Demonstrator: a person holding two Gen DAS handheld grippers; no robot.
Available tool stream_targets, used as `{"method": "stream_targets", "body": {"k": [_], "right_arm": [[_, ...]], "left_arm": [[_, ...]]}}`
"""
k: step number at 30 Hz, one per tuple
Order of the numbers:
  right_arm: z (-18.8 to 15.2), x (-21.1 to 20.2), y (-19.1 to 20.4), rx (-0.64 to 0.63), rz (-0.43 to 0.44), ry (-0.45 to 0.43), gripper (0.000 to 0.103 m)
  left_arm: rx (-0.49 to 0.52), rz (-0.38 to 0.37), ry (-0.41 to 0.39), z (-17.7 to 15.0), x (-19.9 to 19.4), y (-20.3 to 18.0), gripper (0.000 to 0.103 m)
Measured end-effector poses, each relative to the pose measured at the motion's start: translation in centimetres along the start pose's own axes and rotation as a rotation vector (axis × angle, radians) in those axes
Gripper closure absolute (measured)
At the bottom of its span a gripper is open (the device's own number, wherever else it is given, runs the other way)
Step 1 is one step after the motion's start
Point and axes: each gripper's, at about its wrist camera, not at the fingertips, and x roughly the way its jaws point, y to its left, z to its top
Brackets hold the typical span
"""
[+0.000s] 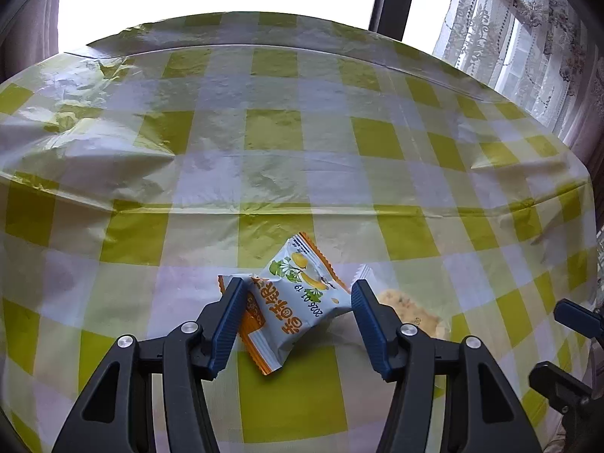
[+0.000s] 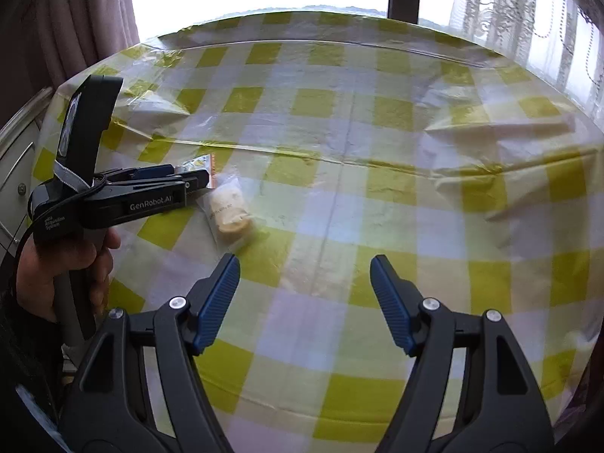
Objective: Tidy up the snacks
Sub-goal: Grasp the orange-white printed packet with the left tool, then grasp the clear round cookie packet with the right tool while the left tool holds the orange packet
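Note:
A white and orange snack packet (image 1: 298, 298) lies between the open fingers of my left gripper (image 1: 296, 292); the left finger touches its edge, the right finger is close beside it. A clear-wrapped round cracker (image 1: 411, 311) lies just right of the left gripper. In the right wrist view the cracker (image 2: 230, 215) lies on the table beside the left gripper (image 2: 188, 181), with the packet's edge (image 2: 200, 164) showing past its fingers. My right gripper (image 2: 305, 264) is open and empty, above the table to the cracker's right.
The round table (image 2: 396, 188) has a creased green and white checked plastic cloth. A bright window and lace curtain (image 1: 521, 37) are behind it. A pale cabinet (image 2: 15, 173) stands at the left. The right gripper's tip (image 1: 573, 319) shows at the left wrist view's right edge.

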Motion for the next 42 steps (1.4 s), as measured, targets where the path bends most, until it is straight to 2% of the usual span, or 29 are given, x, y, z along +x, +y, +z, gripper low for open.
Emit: {"method": "stream_targets", "body": {"k": [6, 13, 14, 16, 20, 22, 23, 25, 27, 30, 33, 35, 38, 40, 42], "right_arm": [[1.6, 4.0, 2.7, -0.086, 0.018, 0.03, 0.029], [2.5, 7.7, 4.7, -0.137, 0.026, 0.064, 0.029], [2.6, 8.2, 5.0, -0.141, 0.029, 0.068, 0.029], [2.8, 8.9, 5.4, -0.147, 0.031, 0.074, 0.029], [2.9, 9.8, 5.7, -0.135, 0.029, 0.076, 0.029], [3.0, 9.9, 5.5, -0.117, 0.031, 0.074, 0.034], [3.0, 9.9, 5.3, -0.109, 0.032, 0.074, 0.038], [3.1, 9.9, 4.9, -0.084, 0.029, 0.07, 0.045], [3.2, 9.7, 4.5, -0.058, 0.008, 0.063, 0.06], [3.2, 9.6, 3.6, -0.019, -0.021, 0.054, 0.063], [3.1, 9.4, 2.9, 0.023, -0.044, 0.05, 0.063], [3.0, 9.3, 2.8, 0.027, -0.052, 0.045, 0.063], [2.8, 9.1, 2.7, 0.037, -0.067, 0.042, 0.063], [2.5, 8.9, 2.7, 0.043, -0.083, 0.042, 0.063], [2.2, 8.6, 2.5, 0.049, -0.098, 0.044, 0.063]], "left_arm": [[-0.006, -0.069, 0.002, -0.4, -0.3, 1.0, 0.045], [-0.047, -0.072, -0.005, -0.7, -0.6, 2.8, 0.043], [-0.064, -0.081, -0.007, -0.7, -0.7, 3.3, 0.042], [-0.102, -0.097, -0.013, -0.6, -1.0, 4.1, 0.031], [-0.089, -0.102, -0.039, -0.7, -1.8, 4.7, 0.027], [-0.051, -0.08, -0.047, -0.9, -2.1, 4.7, 0.019], [-0.043, -0.075, -0.045, -1.0, -2.1, 4.8, 0.019], [-0.075, -0.107, -0.029, -1.0, -1.9, 5.4, 0.019], [-0.104, -0.154, -0.02, -1.0, -1.7, 5.6, 0.019], [-0.098, -0.142, -0.025, -0.9, -1.7, 5.2, 0.019], [-0.15, -0.182, -0.013, -1.0, -0.9, 5.7, 0.02], [-0.158, -0.18, -0.006, -1.0, -0.3, 5.6, 0.021], [-0.088, -0.111, -0.002, -0.8, 0.1, 4.2, 0.03], [-0.053, -0.099, 0.009, -0.8, 0.3, 3.5, 0.054], [-0.05, -0.092, 0.01, -0.9, 0.2, 3.3, 0.056]]}}
